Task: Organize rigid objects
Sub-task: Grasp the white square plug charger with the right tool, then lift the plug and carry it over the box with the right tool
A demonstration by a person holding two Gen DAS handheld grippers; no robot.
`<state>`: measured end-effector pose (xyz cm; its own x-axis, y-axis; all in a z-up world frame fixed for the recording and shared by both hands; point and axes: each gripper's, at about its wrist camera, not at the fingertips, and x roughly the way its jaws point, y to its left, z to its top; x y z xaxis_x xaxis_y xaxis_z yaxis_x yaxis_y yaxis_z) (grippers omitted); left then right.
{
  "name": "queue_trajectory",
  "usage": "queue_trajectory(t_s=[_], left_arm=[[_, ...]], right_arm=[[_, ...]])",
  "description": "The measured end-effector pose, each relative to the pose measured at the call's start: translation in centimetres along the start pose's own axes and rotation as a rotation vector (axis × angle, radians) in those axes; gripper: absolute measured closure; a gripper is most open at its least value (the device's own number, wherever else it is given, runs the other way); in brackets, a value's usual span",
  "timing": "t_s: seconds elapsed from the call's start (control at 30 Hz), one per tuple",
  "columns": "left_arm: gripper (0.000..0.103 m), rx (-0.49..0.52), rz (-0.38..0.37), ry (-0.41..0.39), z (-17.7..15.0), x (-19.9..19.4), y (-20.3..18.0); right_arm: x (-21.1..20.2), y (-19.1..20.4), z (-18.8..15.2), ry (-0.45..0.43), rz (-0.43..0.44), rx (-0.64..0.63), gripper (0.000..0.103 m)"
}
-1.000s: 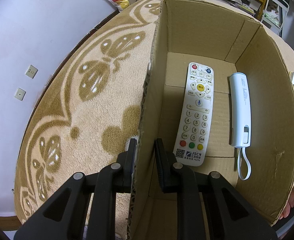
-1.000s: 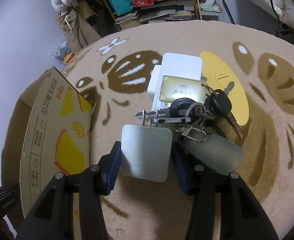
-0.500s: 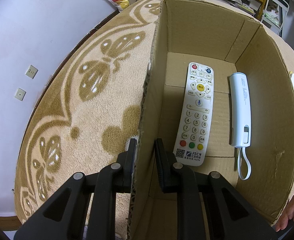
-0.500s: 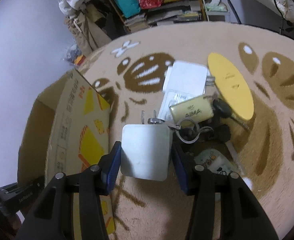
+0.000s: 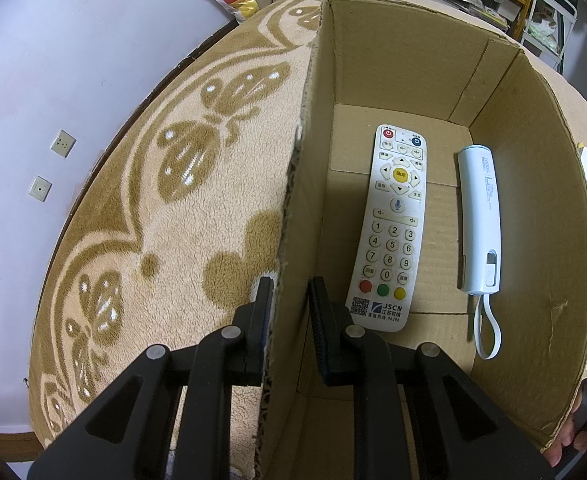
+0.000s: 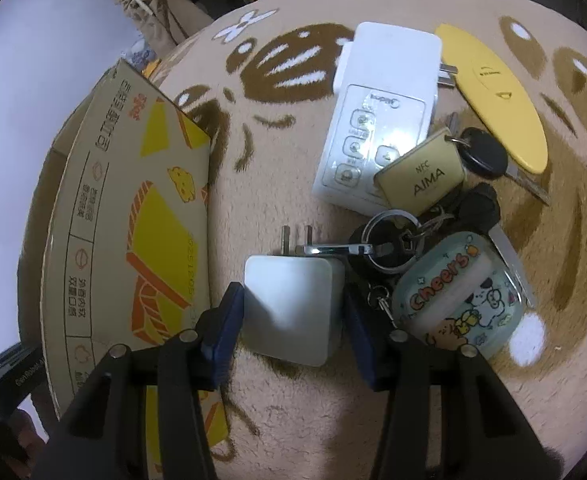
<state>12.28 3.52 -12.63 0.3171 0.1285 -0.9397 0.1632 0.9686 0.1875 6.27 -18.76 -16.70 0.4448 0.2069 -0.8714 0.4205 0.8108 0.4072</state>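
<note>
While my left gripper (image 5: 289, 300) stays out of the pile, its fingers are clamped on the near wall of the cardboard box (image 5: 393, 52), one pad outside and one inside. On the box floor a white remote (image 5: 393, 228) and a pale blue power bank (image 5: 480, 220) lie side by side, apart. My right gripper (image 6: 291, 312) grips a white plug adapter (image 6: 289, 308), blue pads pressed on both its flanks, prongs pointing away from me over the beige patterned rug (image 6: 277, 184). Just right of it sits a key bunch (image 6: 393, 240) with a gold AIMA tag (image 6: 421, 174) and a clear cartoon case (image 6: 461, 296). Beyond those lie a white controller (image 6: 377, 128) and a yellow oval piece (image 6: 493, 92). The box's printed outer wall stands to the adapter's left.
</note>
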Motion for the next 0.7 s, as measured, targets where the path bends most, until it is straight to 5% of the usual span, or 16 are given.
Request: queue_trajectory(t_s=[0.7], left_arm=[[0.085, 0.001, 0.004, 0.000, 0.0, 0.0, -0.1]], right_arm=[[-2.6, -0.1, -2.9, 0.039, -0.099, 0.006, 0.050]])
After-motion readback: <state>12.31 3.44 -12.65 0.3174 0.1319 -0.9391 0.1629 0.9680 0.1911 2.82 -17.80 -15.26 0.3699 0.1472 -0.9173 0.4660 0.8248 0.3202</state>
